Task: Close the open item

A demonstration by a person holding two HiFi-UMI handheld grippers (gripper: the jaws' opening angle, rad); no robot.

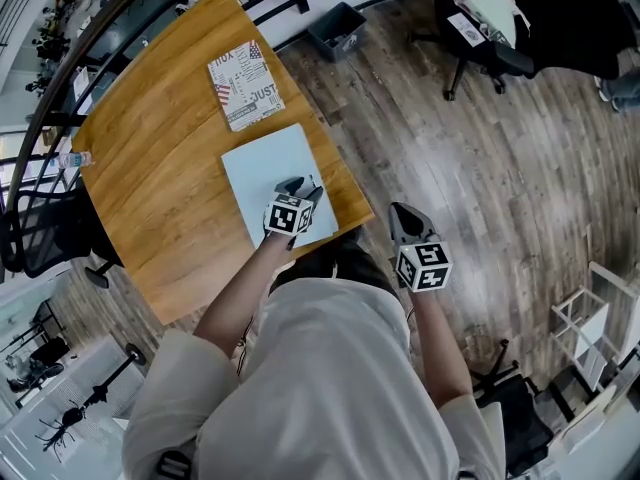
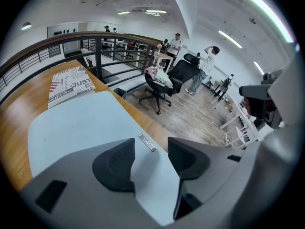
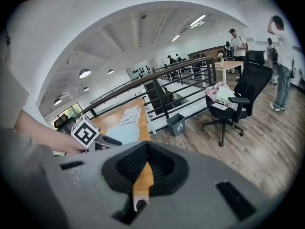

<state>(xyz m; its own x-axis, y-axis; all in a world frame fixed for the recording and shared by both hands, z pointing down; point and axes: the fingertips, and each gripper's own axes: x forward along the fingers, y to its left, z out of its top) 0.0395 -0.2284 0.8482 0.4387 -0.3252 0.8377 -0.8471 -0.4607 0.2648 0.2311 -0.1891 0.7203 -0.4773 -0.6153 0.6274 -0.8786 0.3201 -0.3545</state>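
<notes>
A flat pale-blue laptop-like item (image 1: 262, 168) lies on the wooden table (image 1: 150, 188) near its right edge, its lid down flat. In the left gripper view its surface (image 2: 76, 123) fills the foreground, with a small silver label by the corner. My left gripper (image 1: 298, 186) hovers over the item's near right corner, jaws open (image 2: 151, 144), and nothing is pressed between the pads. My right gripper (image 1: 403, 214) is off the table's edge, over the wooden floor, its tips together (image 3: 147, 147) and empty. It looks towards the left gripper (image 3: 102, 140).
A printed box or book (image 1: 245, 83) lies beyond the pale-blue item. A water bottle (image 1: 72, 158) stands at the table's left edge by a black chair (image 1: 50, 233). A railing runs behind the table. A grey bin (image 1: 337, 30), an office chair (image 1: 480, 28) and a white rack (image 1: 590, 318) stand on the floor.
</notes>
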